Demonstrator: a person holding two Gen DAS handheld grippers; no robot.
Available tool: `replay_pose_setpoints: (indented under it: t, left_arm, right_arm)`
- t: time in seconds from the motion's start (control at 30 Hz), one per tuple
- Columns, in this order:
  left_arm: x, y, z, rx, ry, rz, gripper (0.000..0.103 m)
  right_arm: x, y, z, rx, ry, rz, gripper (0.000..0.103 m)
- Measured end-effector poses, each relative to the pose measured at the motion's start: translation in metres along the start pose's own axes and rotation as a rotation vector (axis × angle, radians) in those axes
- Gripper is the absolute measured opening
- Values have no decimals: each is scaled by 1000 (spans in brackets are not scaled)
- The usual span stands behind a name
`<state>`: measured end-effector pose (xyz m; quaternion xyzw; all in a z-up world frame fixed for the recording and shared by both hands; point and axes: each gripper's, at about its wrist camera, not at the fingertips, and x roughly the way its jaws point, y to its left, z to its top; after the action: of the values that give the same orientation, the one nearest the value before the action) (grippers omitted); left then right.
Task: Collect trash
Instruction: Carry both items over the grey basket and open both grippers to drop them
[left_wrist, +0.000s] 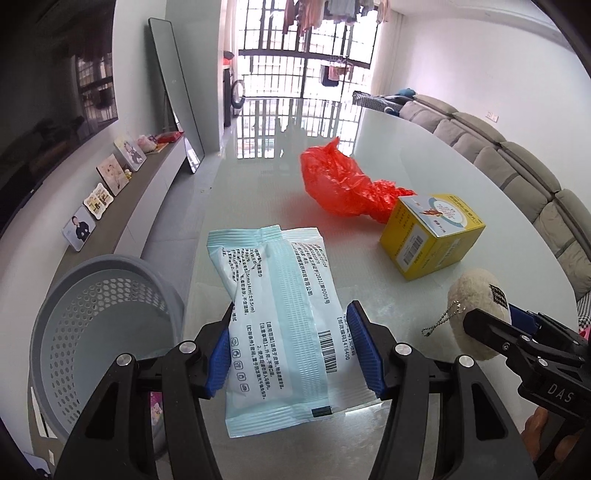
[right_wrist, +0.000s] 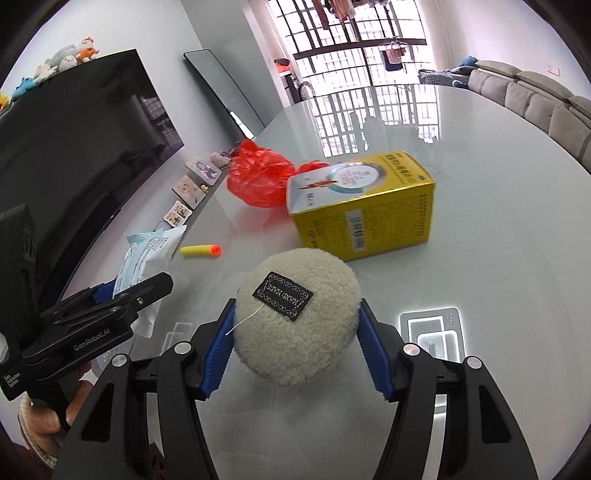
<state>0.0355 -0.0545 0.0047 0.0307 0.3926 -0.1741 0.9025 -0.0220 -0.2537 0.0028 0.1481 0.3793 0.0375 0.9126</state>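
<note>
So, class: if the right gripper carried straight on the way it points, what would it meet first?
Probably the yellow cardboard box, lying just beyond the cream fluffy puff the right gripper holds; depth is uncertain.

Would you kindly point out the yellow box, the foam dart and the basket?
yellow box (right_wrist: 364, 225), right wrist view, front side.
foam dart (right_wrist: 197, 250), right wrist view, yellow shaft.
basket (left_wrist: 110, 295), left wrist view, perforated inner wall.

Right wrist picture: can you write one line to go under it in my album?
Right gripper holds a fluffy cream pom-pom above the glossy table, near a yellow box.
</note>
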Motion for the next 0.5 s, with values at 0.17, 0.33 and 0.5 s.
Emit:
replay_pose_setpoints:
  t: [0.17,0.33,0.5]
  left_arm:
    - [-7,37,-7,-36,-14,76,56]
    - [-8,82,-17,-104,-3,160,57]
    - [-9,127,-30,-182,17,225,57]
  right_arm:
    - [17,39,9,-69,16,56,61]
    - [42,83,14,-157,53,113,61]
    - [67,130,19,-252,94,167,61]
